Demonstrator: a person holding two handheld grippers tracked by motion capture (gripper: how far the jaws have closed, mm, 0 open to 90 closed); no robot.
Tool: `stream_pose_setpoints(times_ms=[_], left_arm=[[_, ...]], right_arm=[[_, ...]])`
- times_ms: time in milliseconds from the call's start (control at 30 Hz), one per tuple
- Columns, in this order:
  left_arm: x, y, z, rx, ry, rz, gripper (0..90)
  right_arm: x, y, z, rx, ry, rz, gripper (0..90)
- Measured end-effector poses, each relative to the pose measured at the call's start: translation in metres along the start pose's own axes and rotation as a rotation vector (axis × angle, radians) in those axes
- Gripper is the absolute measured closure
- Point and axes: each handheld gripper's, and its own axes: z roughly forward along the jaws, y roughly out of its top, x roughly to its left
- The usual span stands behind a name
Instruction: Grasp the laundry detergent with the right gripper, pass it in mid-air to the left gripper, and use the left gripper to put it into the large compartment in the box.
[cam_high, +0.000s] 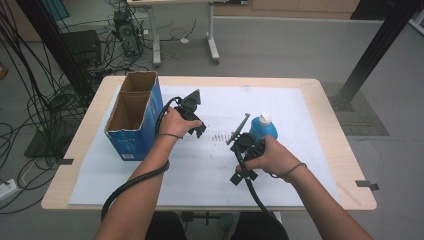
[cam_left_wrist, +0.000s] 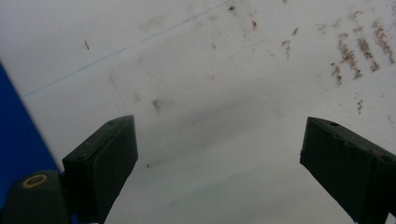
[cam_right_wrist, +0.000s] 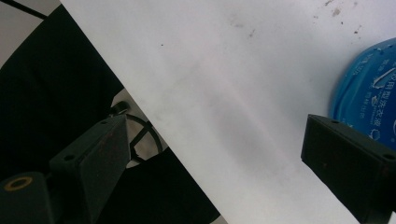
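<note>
Blue bottle (cam_right_wrist: 366, 100) beside right claw (cam_right_wrist: 212, 158), label legible.

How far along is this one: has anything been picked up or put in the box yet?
Nothing looks done: the bottle stands on the mat, and no item shows in the box. Both tongs, left and right, are open and empty, the right beside the bottle. Any grasping and placing remain.

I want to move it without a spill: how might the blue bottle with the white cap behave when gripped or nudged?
The blue bottle stands upright and looks taller than wide, so a high push would probably tip it. Its rounded glossy plastic wall may slip between flat jaws. Once on its side it would likely roll across the smooth white mat. Its weight cannot be judged.
</note>
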Motion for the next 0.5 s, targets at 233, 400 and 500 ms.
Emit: stream_pose_setpoints(times_ms=[233, 400, 500], left_arm=[[0.0017, -0.0014, -0.0005, -0.009, -0.009, -0.017, 11.3], [0.0020, -0.0018, -0.0020, -0.005, -0.013, -0.023, 11.2], [0.0016, -0.0018, -0.0031, -0.006, -0.005, -0.024, 11.3]], right_arm=[[0.0011, 0.0009, -0.0016, -0.001, -0.001, -0.008, 8.0], [0.0010, -0.0013, -0.0033, -0.013, 0.016, 0.000, 8.0], [0.0008, -0.0028, -0.0044, -0.018, 0.022, 0.004, 8.0]])
